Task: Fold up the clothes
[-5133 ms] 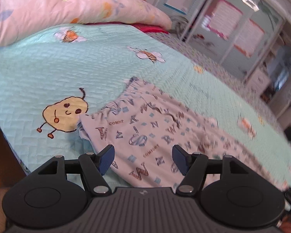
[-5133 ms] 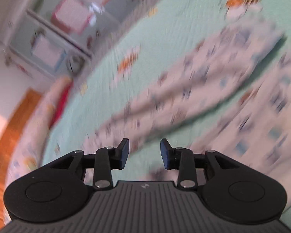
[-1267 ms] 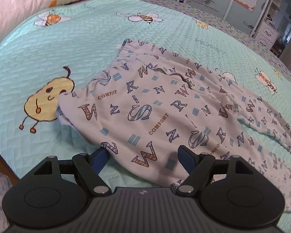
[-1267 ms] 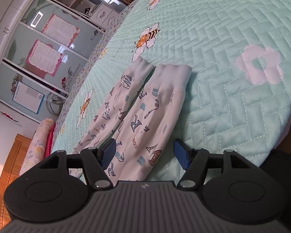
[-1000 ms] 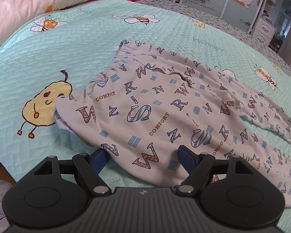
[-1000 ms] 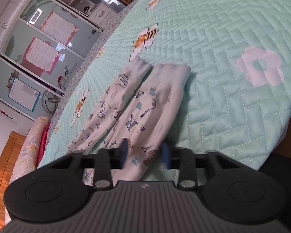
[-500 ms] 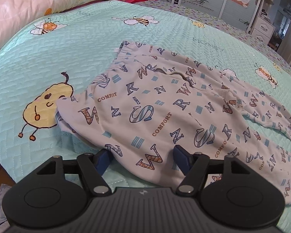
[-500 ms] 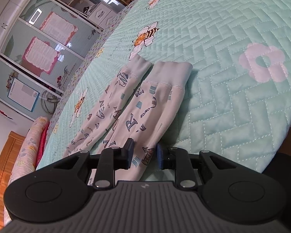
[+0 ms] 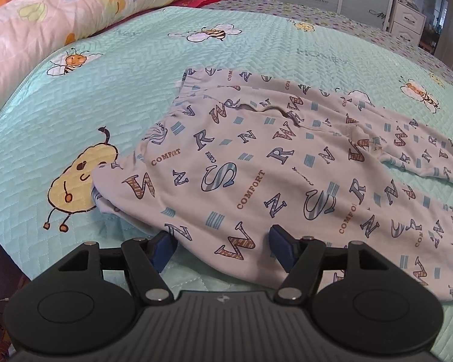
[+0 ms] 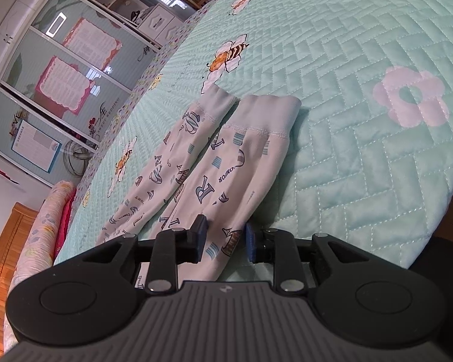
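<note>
Since a second or so back the right gripper (image 10: 225, 239) has drawn its fingers in from wide to narrow around the near trouser leg, while the left one has hardly shifted. In the left view the left gripper (image 9: 222, 246) stands wide open, holding nothing, straddling the near edge of the letter-print pyjama trousers (image 9: 256, 178) spread flat on the green quilt (image 9: 75, 114); I'd close it on that edge before lifting. In the right view the fingers pinch the leg a little short of the cuffs (image 10: 265, 111), so both ends should rise together, keeping the cloth taut.
</note>
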The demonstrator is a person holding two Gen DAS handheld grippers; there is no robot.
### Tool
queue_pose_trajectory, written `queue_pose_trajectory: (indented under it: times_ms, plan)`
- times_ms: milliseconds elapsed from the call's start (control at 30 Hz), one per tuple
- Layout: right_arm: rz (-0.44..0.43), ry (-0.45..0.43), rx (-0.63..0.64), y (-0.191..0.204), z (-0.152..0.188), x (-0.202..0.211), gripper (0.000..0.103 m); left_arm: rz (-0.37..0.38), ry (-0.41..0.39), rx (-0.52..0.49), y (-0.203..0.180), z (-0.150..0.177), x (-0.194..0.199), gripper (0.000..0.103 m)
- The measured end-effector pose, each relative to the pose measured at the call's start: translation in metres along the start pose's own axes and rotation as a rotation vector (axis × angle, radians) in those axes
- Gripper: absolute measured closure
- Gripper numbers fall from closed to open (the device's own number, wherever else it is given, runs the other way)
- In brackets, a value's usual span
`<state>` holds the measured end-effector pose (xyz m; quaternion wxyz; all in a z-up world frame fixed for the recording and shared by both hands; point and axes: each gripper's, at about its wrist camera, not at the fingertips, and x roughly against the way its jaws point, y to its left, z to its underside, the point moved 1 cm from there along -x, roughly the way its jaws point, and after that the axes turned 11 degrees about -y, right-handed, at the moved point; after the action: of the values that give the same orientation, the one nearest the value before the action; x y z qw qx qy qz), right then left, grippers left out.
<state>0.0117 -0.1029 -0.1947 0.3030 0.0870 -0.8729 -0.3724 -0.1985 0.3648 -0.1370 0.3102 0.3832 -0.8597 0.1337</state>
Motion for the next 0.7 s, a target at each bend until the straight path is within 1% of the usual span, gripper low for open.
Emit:
queue_pose_trajectory:
  times_ms: [267, 633, 700]
  plan:
    - [-0.001, -0.006, 0.01, 0.001, 0.001, 0.0, 0.073, 0.004, -0.002, -0.016, -0.003, 0.001, 0.002, 0.033]
    - [0.003, -0.011, 0.023, 0.003, 0.003, 0.001, 0.072, 0.026, -0.002, 0.01, 0.001, 0.002, 0.002, 0.032]
    - [-0.001, -0.01, 0.021, 0.003, 0.002, 0.001, 0.069, 0.031, -0.003, 0.038, 0.007, 0.003, 0.002, 0.032]
